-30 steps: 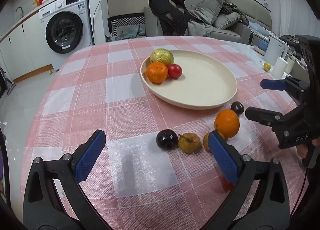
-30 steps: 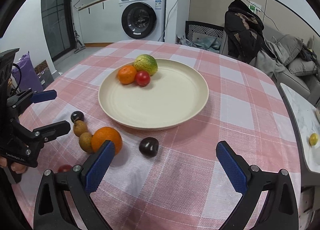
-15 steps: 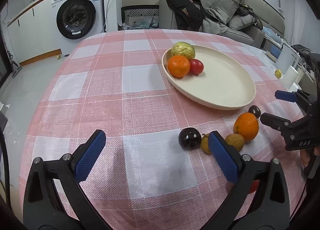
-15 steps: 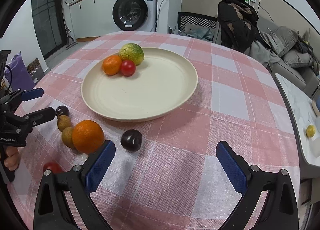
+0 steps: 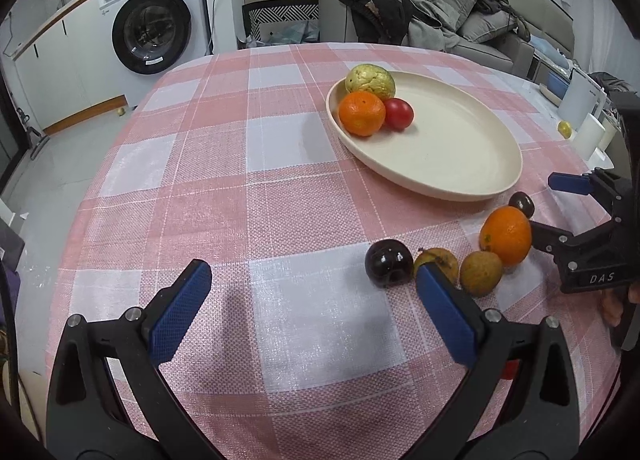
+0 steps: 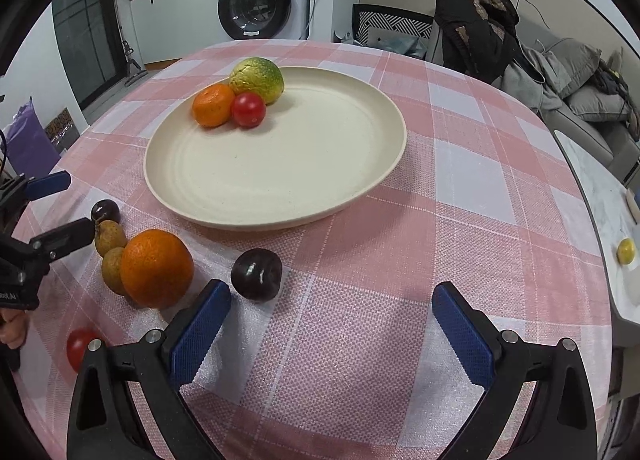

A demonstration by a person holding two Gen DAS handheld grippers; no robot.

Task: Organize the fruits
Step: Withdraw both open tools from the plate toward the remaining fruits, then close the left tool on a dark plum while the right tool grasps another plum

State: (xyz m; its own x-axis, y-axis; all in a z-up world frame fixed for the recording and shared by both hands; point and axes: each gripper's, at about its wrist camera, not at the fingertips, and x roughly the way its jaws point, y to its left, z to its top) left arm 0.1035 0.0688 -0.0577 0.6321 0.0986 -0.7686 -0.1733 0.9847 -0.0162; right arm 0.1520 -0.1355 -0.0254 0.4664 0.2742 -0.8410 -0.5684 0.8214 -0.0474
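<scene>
1. A cream plate (image 6: 360,179) sits on the pink-checked table (image 5: 240,199), toward its far side. Its oval outline in the left wrist view runs from upper left to lower right.
2. At the plate's far-left rim lie a green-yellow fruit (image 6: 257,79), a small orange (image 6: 213,105) and a red tomato (image 6: 249,109), all touching.
3. Off the plate, near the table's near edge, a row of fruit lies: a large orange (image 6: 157,268), two brown fruits (image 6: 110,236) touching it, a dark plum (image 6: 256,274) and a smaller dark fruit (image 6: 105,211).
4. A red tomato (image 6: 78,346) lies nearest the edge, partly hidden.
5. The left gripper (image 5: 308,312) has its jaws wide apart, holding nothing; its right finger overlaps one brown fruit.
6. The right gripper (image 6: 330,326) is likewise spread and holds nothing, its left finger just beside the plum.
</scene>
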